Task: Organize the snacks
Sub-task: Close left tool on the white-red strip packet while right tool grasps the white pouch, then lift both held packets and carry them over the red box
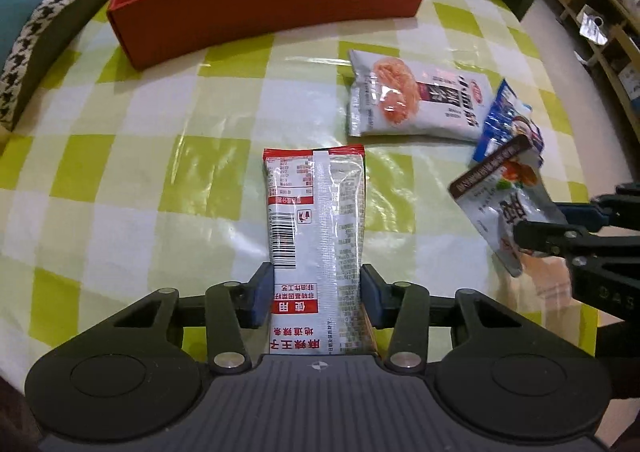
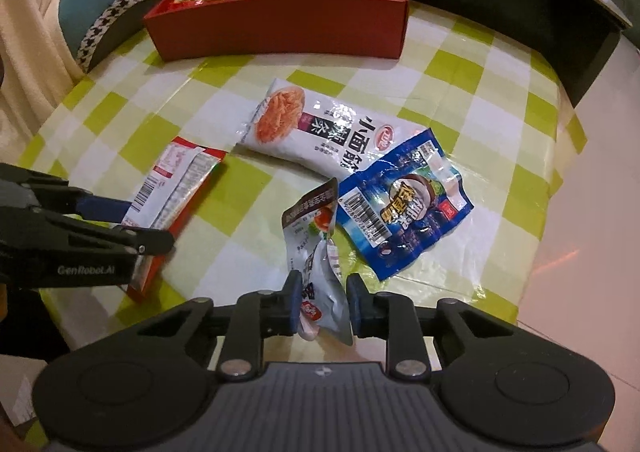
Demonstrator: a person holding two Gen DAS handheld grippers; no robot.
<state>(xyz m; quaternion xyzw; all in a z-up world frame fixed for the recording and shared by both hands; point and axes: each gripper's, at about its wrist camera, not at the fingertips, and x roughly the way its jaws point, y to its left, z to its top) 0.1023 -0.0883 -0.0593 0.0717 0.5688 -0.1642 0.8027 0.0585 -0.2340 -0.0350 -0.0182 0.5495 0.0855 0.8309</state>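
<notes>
The worktop, covered in a green-and-white checked cloth, fills both views. The red box sits at the upper centre of the left wrist view and already holds several packets (yellow ones at its left end, a pale one further right).

Loose on the cloth, right of centre in the left wrist view, lie a white noodle-snack packet and a blue packet; in the right wrist view the blue one touches the white one's lower edge.

The left gripper is pinching a long red-and-white packet, printed back upward, one pad on each long side near its lower end. The packet points straight ahead toward the box.

The right gripper is pinching a small grey pouch by its lower part; the pouch stands crumpled above the cloth at the lower centre of its view.

Recommended procedure for the step in hand, carrying both held packets to the box:

1. Maintain pad pressure on both; the pouch film looks slippery.
2. Lift each packet above the box wall before moving forward.
3. Keep the two grippers apart (they sit near each other).
4. Release over a free area inside, beside like packets.
</notes>
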